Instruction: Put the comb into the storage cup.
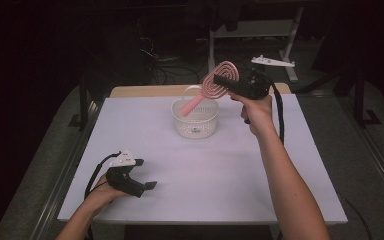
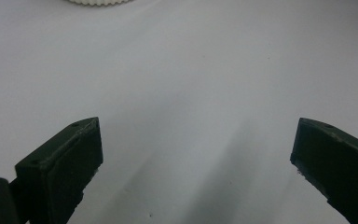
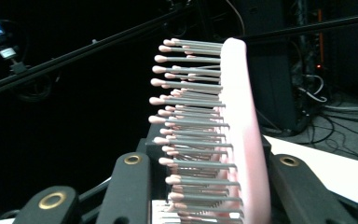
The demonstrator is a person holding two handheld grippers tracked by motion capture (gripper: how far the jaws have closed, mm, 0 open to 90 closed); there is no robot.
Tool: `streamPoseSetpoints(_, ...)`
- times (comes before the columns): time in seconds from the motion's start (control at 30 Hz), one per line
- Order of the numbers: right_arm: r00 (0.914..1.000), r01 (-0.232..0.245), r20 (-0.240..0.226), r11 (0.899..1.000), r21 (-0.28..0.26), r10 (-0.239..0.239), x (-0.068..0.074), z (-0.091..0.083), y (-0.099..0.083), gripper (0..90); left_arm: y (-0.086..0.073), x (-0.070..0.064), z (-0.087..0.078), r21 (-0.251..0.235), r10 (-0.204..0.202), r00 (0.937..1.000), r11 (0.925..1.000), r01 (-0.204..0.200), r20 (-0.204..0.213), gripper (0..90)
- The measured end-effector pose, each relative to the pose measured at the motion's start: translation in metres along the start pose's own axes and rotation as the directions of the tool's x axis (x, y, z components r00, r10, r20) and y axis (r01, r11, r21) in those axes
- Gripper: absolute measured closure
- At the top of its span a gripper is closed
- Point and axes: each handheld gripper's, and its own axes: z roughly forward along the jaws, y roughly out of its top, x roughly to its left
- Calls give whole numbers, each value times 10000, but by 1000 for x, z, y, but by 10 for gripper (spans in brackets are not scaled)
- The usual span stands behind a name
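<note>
A pink hairbrush [image 1: 215, 84] with a round vented head is held up above the far side of the white table [image 1: 200, 165]. My right gripper [image 1: 225, 81] is shut on its head, and its handle slants down into a white perforated basket [image 1: 195, 118]. In the right gripper view the hairbrush [image 3: 235, 126] stands edge-on between the jaws, its grey bristles pointing left. My left gripper [image 1: 147, 175] rests low over the table's near left corner, open, with nothing between its jaws. In the left gripper view the left gripper [image 2: 196, 154] shows bare table, and the basket's rim [image 2: 95, 2] peeks in at the top.
The basket stands at the far middle of the table. Beyond the table are dark floor, cables, a metal stand [image 1: 252, 30] and a white object [image 1: 272, 62]. The person's right forearm [image 1: 290, 180] crosses the table's right half.
</note>
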Motion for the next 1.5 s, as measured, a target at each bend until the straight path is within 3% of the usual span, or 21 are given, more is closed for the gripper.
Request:
streamPoseSetpoints(0.17,9996,-75,270,10000,-39,76,-8,5,-1,629,0,0,-1,-1,-28,10000,10000,28,17,20)
streamPoseSetpoints(0.33,9982,-100,591,9996,265,84,-15,16,-7,629,0,1,-1,-14,-106,9999,9999,106,15,20)
streamPoseSetpoints(0.93,9960,-421,826,9947,939,344,-27,53,-37,629,-1,1,-1,-10,-138,9999,9999,138,-1,20)
streamPoseSetpoints(1.5,9924,-877,967,9893,1168,766,-39,68,-60,629,-1,1,-1,-15,-155,9999,9999,155,12,20)
